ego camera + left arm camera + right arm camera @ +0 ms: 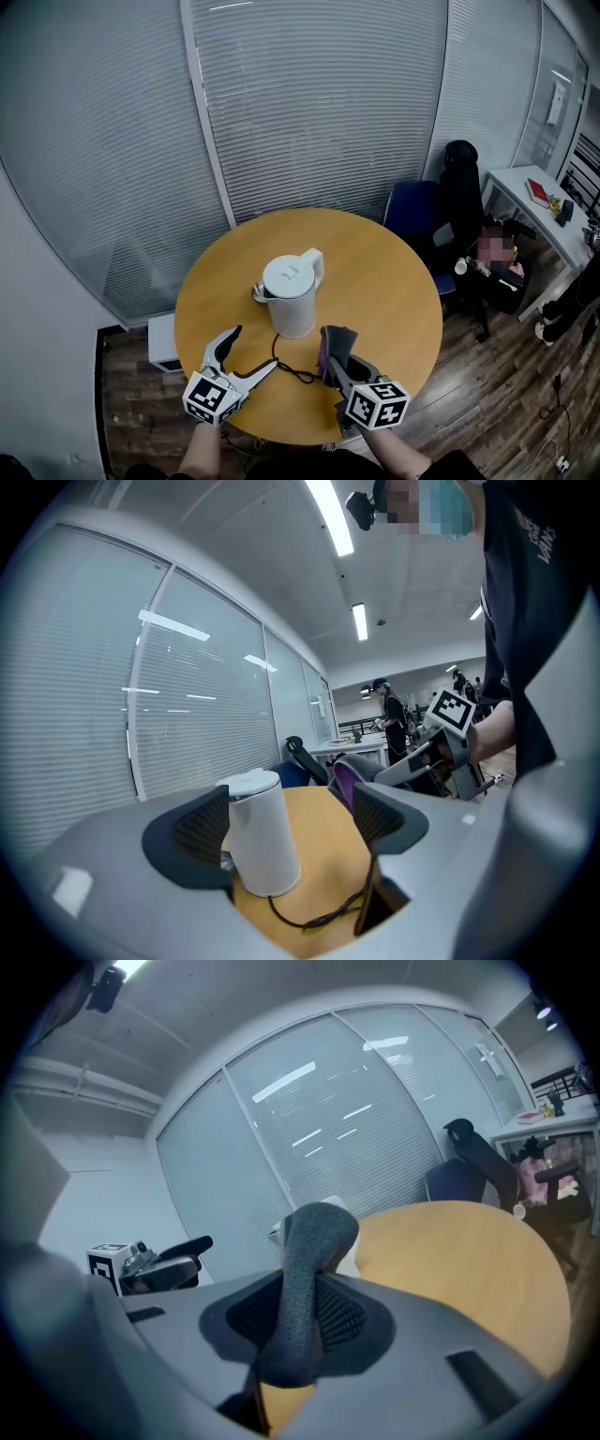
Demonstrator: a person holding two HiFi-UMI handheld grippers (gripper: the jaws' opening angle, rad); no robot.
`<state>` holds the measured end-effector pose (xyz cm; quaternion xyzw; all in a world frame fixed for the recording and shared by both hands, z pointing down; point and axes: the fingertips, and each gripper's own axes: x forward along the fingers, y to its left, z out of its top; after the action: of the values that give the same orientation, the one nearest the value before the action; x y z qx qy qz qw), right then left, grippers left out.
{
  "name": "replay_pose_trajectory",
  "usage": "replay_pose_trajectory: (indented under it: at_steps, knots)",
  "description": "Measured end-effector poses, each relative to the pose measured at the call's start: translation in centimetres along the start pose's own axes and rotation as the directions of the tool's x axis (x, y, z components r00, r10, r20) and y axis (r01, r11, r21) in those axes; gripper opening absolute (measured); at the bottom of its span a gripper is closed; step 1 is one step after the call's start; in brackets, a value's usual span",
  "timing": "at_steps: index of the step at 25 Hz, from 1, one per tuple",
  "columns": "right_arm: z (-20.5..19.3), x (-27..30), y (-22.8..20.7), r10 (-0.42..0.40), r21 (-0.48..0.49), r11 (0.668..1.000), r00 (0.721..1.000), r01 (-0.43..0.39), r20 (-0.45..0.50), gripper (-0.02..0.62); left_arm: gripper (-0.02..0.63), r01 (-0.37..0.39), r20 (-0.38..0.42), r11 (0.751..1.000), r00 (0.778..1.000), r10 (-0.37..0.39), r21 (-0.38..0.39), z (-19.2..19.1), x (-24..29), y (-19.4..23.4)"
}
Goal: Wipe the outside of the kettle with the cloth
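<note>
The kettle (292,295) stands on the table (394,291) just ahead of the left gripper (254,348), jaws apart and empty. The right gripper (335,362), beside it, clamps a dark cloth (309,1279).

No words or numbers can be read; the white print on the person's dark shirt (537,538) is too blurred

One kettle (291,295), one cloth (338,339), one table (394,281); two grippers: left gripper (258,345), right gripper (331,360).
</note>
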<state>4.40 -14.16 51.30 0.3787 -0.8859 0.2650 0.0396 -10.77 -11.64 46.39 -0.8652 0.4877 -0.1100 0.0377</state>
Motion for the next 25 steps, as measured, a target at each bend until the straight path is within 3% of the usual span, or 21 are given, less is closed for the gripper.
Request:
replay_pose_trajectory:
  at_steps: [3, 6, 11, 16, 21, 25]
  knots:
    - [0.4, 1.4, 0.1, -0.025, 0.009, 1.0, 1.0, 0.025, 0.016, 0.094, 0.397, 0.025, -0.011, 0.999, 1.0, -0.025, 0.033, 0.2, 1.3, 1.6]
    - [1.1, 2.6, 0.2, -0.075, 0.034, 0.997, 0.996, 0.074, 0.043, 0.094, 0.397, 0.1, -0.042, 0.991, 0.994, -0.097, 0.089, 0.2, 2.8, 2.5]
    - [2.1, 4.7, 0.6, -0.155, 0.105, 0.984, 0.982, 0.143, 0.11, 0.094, 0.397, 0.252, -0.108, 0.944, 0.966, -0.234, 0.214, 0.1, 5.3, 4.0]
    - [3.0, 6.8, 1.4, -0.197, 0.157, 0.973, 0.966, 0.171, 0.17, 0.094, 0.397, 0.407, -0.195, 0.857, 0.912, -0.361, 0.315, -0.8, 7.7, 4.3]
    - [3.9, 8.5, 2.4, -0.223, 0.181, 0.966, 0.946, 0.183, 0.235, 0.094, 0.397, 0.558, -0.279, 0.746, 0.829, -0.484, 0.363, -2.2, 8.9, 3.9]
    - [4.2, 9.3, 2.7, -0.258, 0.203, 0.957, 0.927, 0.207, 0.273, 0.094, 0.397, 0.617, -0.316, 0.693, 0.787, -0.53, 0.373, -3.0, 9.3, 4.1]
